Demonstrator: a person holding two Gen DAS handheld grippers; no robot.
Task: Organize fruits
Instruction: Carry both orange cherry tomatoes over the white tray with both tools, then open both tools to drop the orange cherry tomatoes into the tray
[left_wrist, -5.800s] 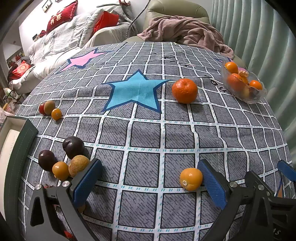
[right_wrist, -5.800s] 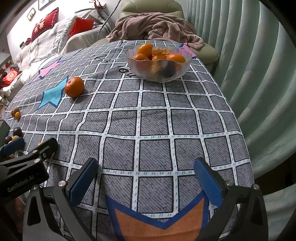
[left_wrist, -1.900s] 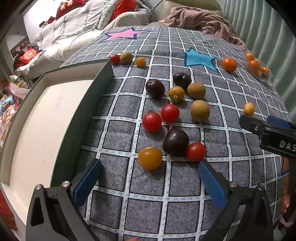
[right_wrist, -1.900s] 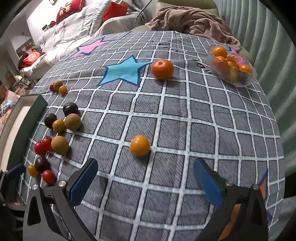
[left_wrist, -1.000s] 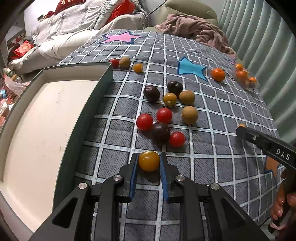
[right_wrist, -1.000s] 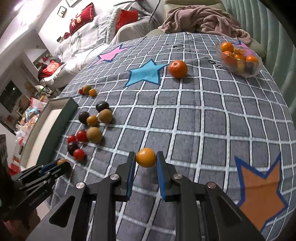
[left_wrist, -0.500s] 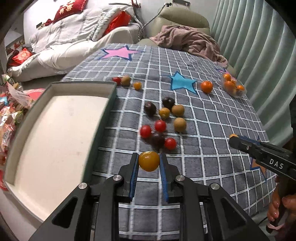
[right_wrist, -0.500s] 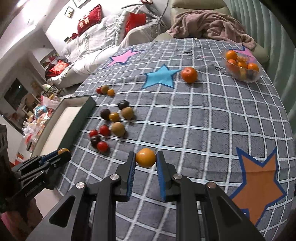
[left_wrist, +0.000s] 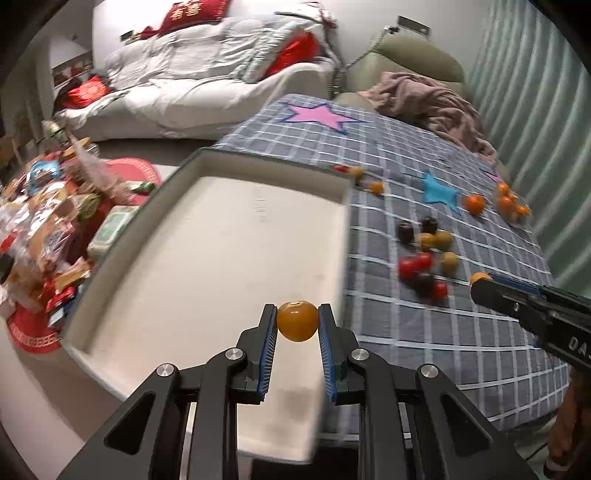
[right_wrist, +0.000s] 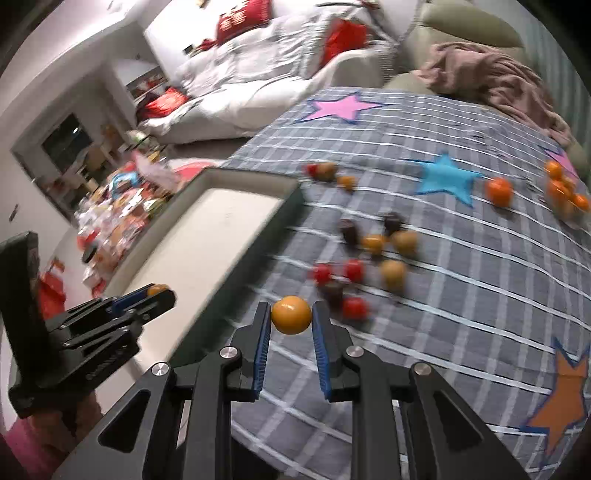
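Both hands are lifting away from the checked tablecloth (left_wrist: 424, 332) and swinging toward the white tray (left_wrist: 221, 266), each carrying a small orange-yellow fruit that a second ago was sitting on the cloth. That means the pick-up is done, and the carry to the tray is probably under way.

In the left wrist view, the left gripper (left_wrist: 297, 325) is clamping its yellow-orange fruit (left_wrist: 297, 321) between the blue pads, jaws nearly closed, and the fruit is hanging over the tray's near corner. From the right wrist view, the same gripper is showing at the lower left, beside the tray.

Meanwhile the right gripper (right_wrist: 291, 317) is squeezing its own orange fruit (right_wrist: 291, 314) just as tightly, though it is riding above the cloth, just beside the tray's dark outer wall, not yet over the white floor.

Behind it, the loose cluster of red, dark and tan fruits (right_wrist: 365, 258) is waiting on the cloth, and a bowl of oranges (right_wrist: 565, 195) is sitting at the far right edge, so plenty of sorting appears to be left.
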